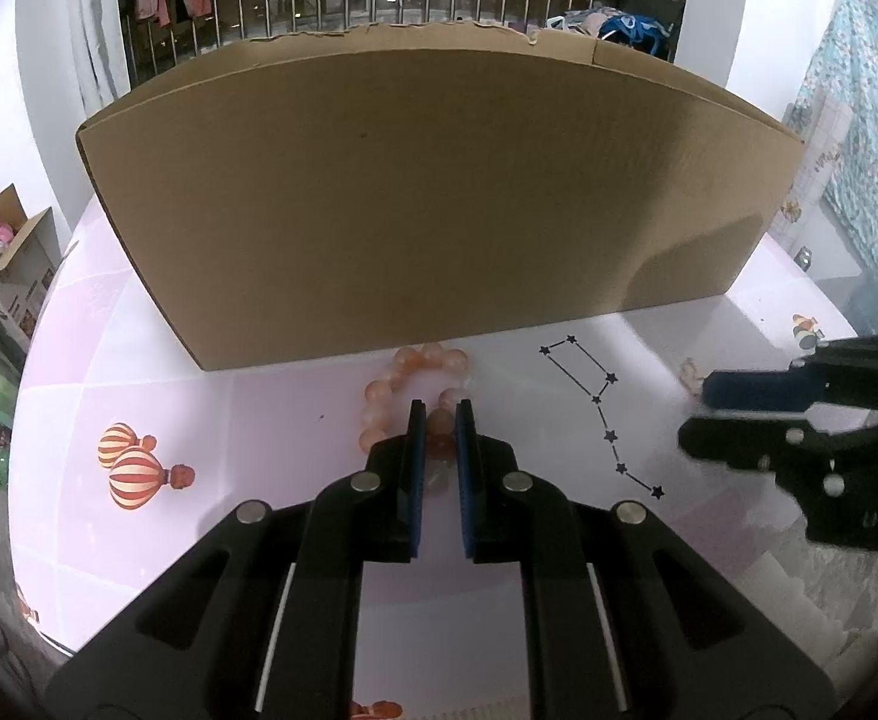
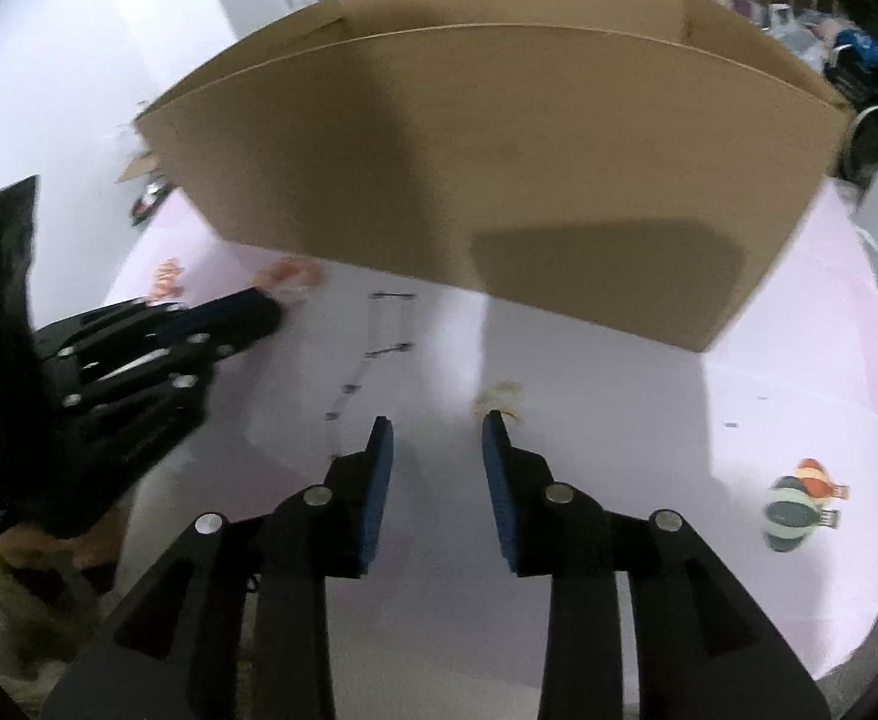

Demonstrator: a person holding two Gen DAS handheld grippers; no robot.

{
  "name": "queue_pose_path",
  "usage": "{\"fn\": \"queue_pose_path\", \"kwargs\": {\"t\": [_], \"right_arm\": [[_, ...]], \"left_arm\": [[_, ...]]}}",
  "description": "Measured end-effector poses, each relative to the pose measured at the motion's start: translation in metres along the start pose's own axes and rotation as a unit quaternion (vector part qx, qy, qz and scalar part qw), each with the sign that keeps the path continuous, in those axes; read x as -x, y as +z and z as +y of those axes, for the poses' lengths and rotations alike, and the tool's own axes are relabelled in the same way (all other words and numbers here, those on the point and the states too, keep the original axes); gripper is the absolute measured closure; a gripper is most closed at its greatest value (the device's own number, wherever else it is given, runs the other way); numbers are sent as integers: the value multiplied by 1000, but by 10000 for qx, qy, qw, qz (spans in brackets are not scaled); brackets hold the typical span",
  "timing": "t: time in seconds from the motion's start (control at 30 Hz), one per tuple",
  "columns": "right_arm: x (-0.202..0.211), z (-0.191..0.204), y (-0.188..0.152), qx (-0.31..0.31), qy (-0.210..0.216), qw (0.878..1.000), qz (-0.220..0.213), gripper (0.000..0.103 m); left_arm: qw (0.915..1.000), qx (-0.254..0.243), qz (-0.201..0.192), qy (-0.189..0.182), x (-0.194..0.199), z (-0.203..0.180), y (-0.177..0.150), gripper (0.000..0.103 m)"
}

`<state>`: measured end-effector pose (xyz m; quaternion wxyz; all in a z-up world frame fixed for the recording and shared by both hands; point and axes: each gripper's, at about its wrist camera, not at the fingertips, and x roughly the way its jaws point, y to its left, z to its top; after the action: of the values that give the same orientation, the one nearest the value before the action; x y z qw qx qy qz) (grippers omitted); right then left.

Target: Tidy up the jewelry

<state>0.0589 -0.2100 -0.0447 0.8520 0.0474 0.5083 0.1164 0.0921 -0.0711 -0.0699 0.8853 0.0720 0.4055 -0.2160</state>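
Note:
A bracelet of orange-pink beads [image 1: 405, 360] lies on the pink table mat just in front of a large cardboard box [image 1: 426, 192]. My left gripper [image 1: 440, 405] is shut on the near side of the bracelet, with beads pinched between its blue pads. In the right wrist view the left gripper [image 2: 258, 312] and the blurred bracelet [image 2: 288, 273] show at the left. My right gripper [image 2: 437, 420] stands open with nothing between its pads. A small pale gold piece [image 2: 502, 396] lies on the mat just past its right fingertip. The right gripper [image 1: 694, 414] also shows at the right of the left wrist view.
The cardboard box [image 2: 499, 150] spans the far side of the mat and blocks the way forward. The mat [image 1: 258, 420] carries flat prints of balloons and a star constellation. Off the table to the left stands an open carton [image 1: 6, 240] of clutter. Behind are a railing and hanging clothes.

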Motion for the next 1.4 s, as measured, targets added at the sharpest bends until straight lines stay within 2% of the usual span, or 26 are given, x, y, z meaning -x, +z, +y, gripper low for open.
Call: {"fn": "queue_pose_path", "kwargs": {"t": [0.13,0.43,0.57,0.87,1.13,1.4], "right_arm": [[0,2,2,-55,50,10000,-21,72],[9,-8,1,-237,-459,9986,-131,72],[3,-8,3,-225,-452,9987,-116,72],[-10,10,3,470,-815,9951,-317,73],[-12,12,9,563,-808,9950,-132,91],[-2,-2,12,392,-672,9970,-47,92]], "left_arm": [[10000,46,12,-12,0,0,1,94],[10000,81,22,-20,0,1,0,94],[10000,90,20,-9,0,2,0,94],[10000,48,16,2,-1,5,0,94],[10000,50,10,35,-1,4,0,94],[10000,76,-18,48,-2,2,-1,94]]}}
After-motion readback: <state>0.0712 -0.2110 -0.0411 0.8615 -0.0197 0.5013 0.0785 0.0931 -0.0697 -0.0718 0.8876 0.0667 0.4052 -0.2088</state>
